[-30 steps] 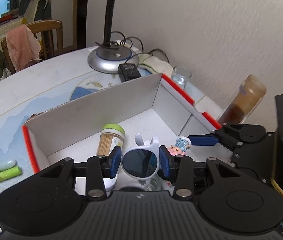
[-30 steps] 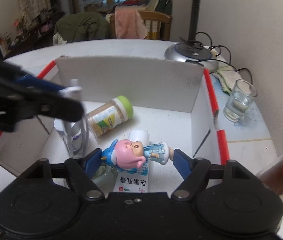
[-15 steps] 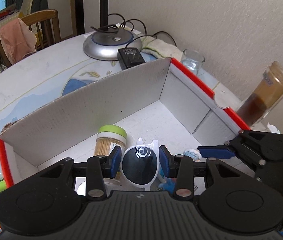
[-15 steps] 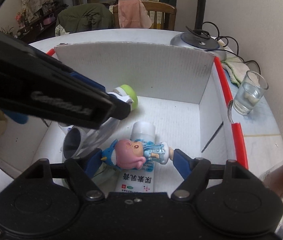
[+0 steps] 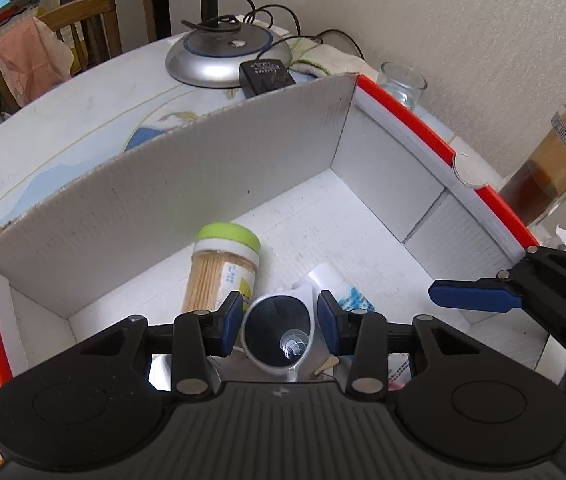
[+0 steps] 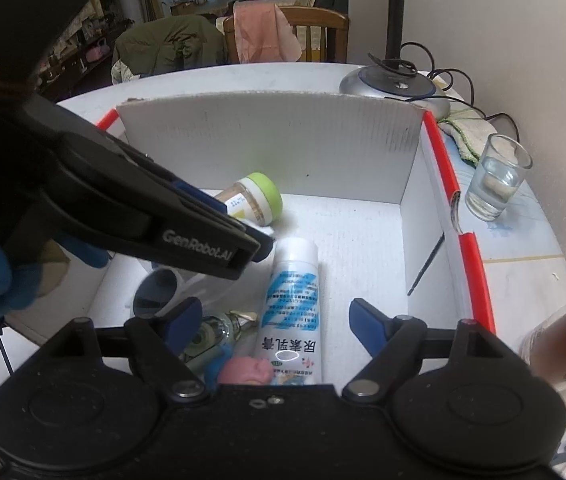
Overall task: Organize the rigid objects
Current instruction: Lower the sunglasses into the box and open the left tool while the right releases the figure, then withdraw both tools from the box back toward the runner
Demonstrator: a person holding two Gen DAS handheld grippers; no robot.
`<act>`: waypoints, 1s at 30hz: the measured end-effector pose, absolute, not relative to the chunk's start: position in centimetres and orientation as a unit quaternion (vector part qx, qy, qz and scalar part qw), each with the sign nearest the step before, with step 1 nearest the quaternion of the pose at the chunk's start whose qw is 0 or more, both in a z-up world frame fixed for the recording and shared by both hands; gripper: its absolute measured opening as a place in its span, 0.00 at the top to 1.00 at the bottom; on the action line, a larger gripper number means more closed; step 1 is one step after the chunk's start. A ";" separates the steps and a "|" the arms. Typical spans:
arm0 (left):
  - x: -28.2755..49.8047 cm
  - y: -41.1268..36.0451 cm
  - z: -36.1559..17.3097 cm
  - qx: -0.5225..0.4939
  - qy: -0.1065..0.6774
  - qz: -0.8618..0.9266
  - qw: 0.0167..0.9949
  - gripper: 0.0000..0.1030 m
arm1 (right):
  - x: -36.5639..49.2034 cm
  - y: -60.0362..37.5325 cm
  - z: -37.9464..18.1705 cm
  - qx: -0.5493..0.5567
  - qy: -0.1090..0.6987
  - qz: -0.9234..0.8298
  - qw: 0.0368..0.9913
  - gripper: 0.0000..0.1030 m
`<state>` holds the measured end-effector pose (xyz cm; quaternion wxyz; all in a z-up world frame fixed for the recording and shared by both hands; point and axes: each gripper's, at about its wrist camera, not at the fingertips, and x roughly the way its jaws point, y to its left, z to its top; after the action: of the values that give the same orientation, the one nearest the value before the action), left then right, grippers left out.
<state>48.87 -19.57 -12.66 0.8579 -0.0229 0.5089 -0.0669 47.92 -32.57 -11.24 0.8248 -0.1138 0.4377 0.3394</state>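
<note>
Inside the white corrugated box with red-trimmed edges (image 5: 403, 112), near its front wall, we find our left gripper (image 5: 279, 322) with its blue pads (image 5: 232, 322) spread on either side of the white-framed sunglasses with dark lenses (image 5: 277, 332); we cannot tell whether the pads touch the frame or merely flank it. In the right wrist view the sunglasses (image 6: 155, 296) lie on the box floor under the left gripper's fingers. Our right gripper (image 6: 273, 326) stands wide open and holds nothing. Below it, at the front of the box, lies the small figurine with pink head and blue body (image 6: 243, 370), touching the white cream tube with blue print (image 6: 293, 312), which points toward the back wall. The clear toothpick jar with green lid (image 5: 223, 268) lies on its side beside the back wall. A small clear glass bottle (image 6: 213, 334) rests beside the figurine. On the table (image 5: 83, 120), outside the box's right edge, stand a clear drinking glass (image 6: 497, 178) and a tall amber jar (image 5: 551, 168).
</note>
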 end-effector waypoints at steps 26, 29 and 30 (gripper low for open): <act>40.7 -17.2 -5.6 -0.059 0.428 -0.058 0.900 0.45 | 44.1 -34.0 -6.2 -0.071 0.377 0.344 0.857 0.18; 39.7 -16.7 -4.9 -0.059 0.417 -0.052 0.906 0.44 | 43.8 -33.8 -5.6 -0.069 0.370 0.346 0.859 0.17; 39.4 -16.5 -4.7 -0.062 0.413 -0.050 0.907 0.44 | 43.7 -33.8 -5.5 -0.066 0.368 0.348 0.860 0.17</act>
<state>39.38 -16.49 -4.68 0.9072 -0.0620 0.4131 -0.0502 43.72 -33.81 -5.47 0.8596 -0.0662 0.3683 0.3479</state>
